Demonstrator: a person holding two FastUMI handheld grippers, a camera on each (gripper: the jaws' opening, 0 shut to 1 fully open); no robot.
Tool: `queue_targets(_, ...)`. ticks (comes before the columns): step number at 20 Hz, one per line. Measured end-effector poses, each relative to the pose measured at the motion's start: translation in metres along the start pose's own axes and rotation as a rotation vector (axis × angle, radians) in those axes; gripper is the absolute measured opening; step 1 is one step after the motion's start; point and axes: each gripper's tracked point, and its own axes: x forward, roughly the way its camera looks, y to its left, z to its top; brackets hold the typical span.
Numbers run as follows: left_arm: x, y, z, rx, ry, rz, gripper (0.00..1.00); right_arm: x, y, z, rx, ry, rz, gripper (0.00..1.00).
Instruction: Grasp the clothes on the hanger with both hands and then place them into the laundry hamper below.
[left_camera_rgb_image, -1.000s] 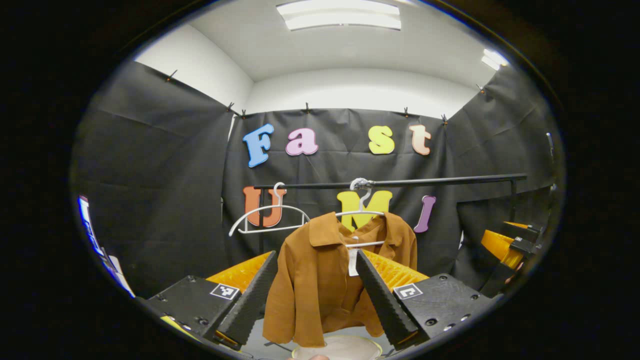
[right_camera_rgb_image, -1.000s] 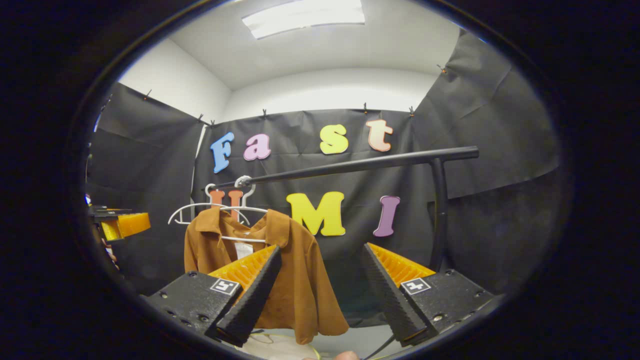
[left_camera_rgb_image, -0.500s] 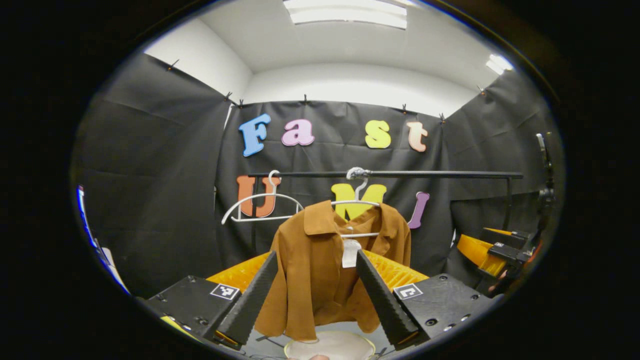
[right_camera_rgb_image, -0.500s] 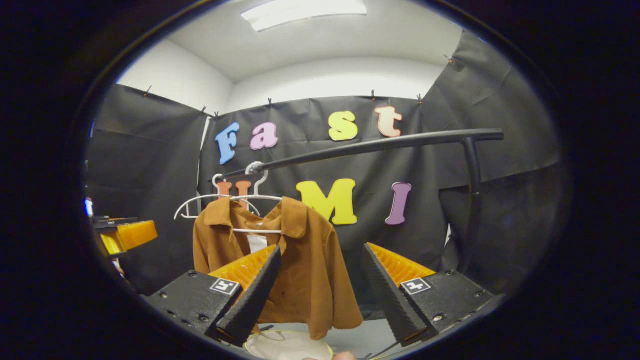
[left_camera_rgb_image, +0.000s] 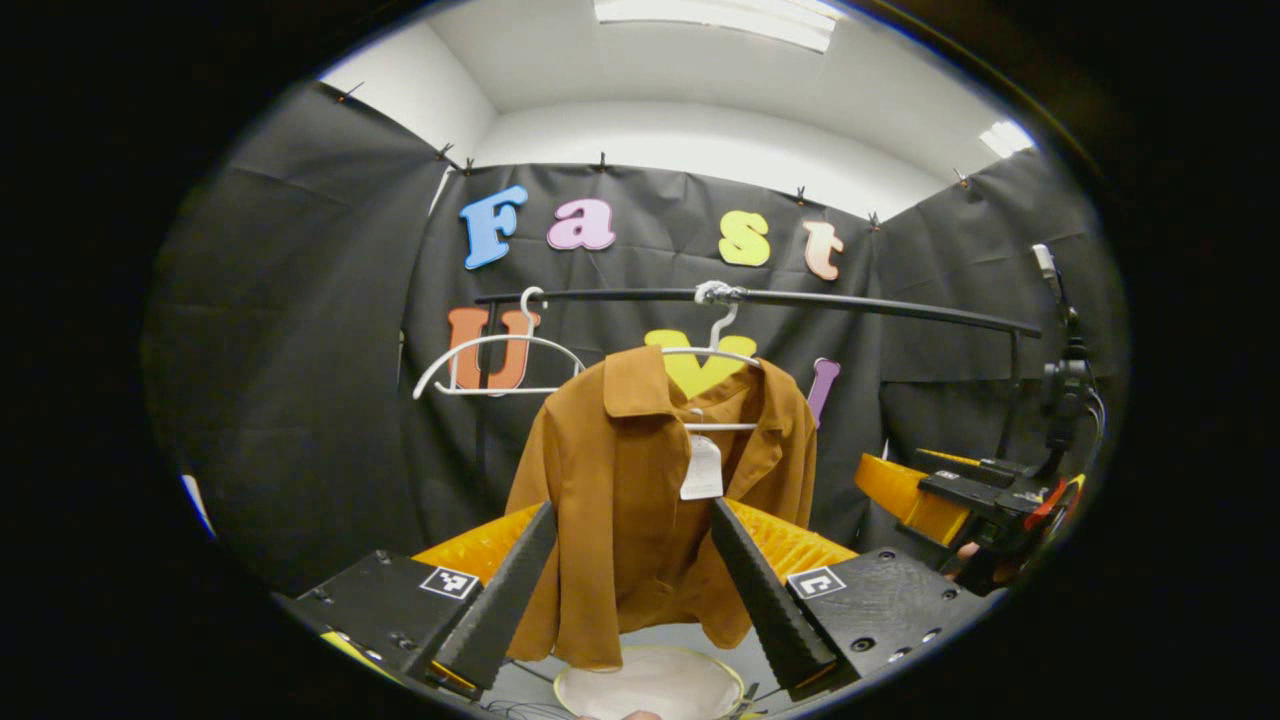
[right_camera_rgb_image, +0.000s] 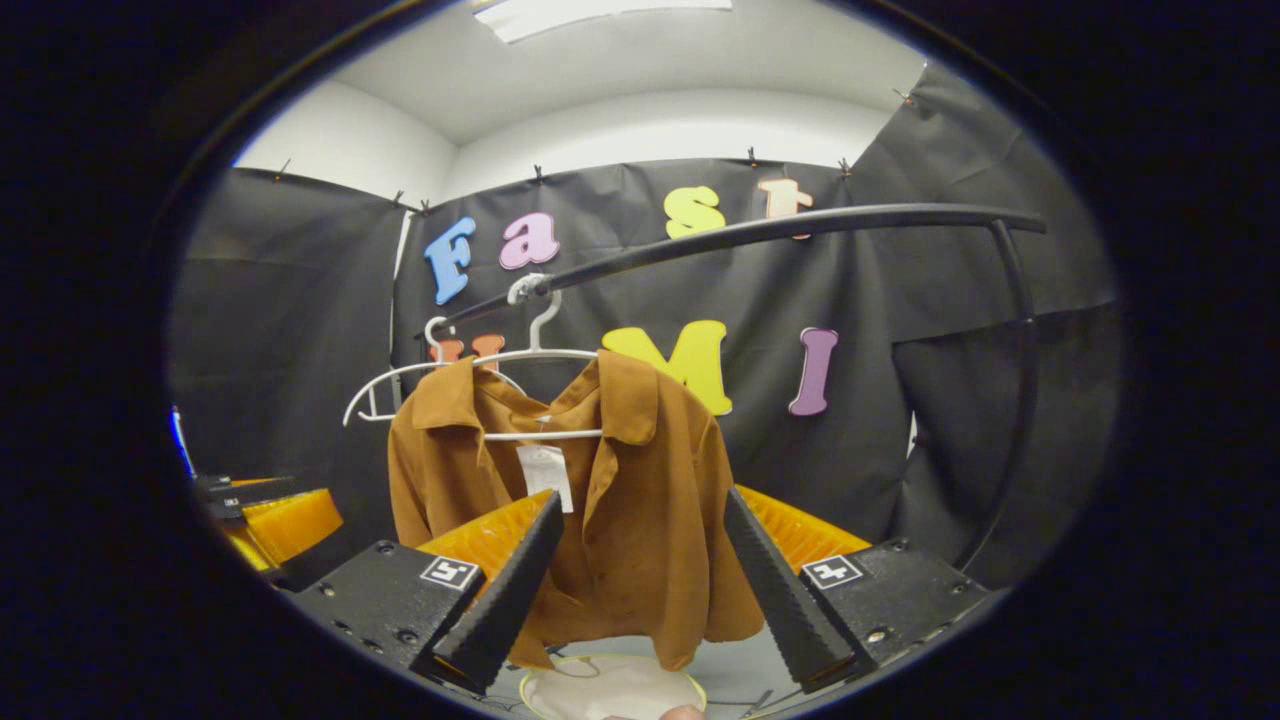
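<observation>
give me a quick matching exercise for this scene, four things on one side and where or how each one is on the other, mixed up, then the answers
Things:
1. brown shirt
2. empty white hanger
3. hamper
4. left gripper

States:
A. hooked on the rail with nothing on it
B. below the shirt, pale rim showing
C. open, fingers framing the shirt
D. draped on a hanger, white tag at the collar

Pairs: 1-D, 2-A, 3-B, 4-C
</observation>
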Motion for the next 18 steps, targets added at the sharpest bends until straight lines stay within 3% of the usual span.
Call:
queue_targets(7,0.05,-0.008,-0.014,-0.043,0.03,-0.026,1.0,0.056,0.004,-0.011,0.001,0.029,0.041,1.0)
queue_targets(12,0.091,-0.02,-0.015,-0.063,0.029,0.036,1.0,0.099,0.004,-0.019,-0.008,0.062,0.138,1.0)
queue_targets(13,0.099,-0.025,-0.013,-0.065,0.026,0.038,0.91,0.107,0.003,-0.019,-0.008,0.061,0.155,1.0)
queue_targets(15,0.114,-0.027,-0.015,-0.071,0.028,0.064,1.0,0.119,0.002,-0.02,-0.004,0.061,0.189,1.0)
queue_targets(18,0.14,-0.019,-0.023,-0.091,0.055,0.128,1.0,0.137,0.001,-0.021,0.001,0.073,0.226,1.0)
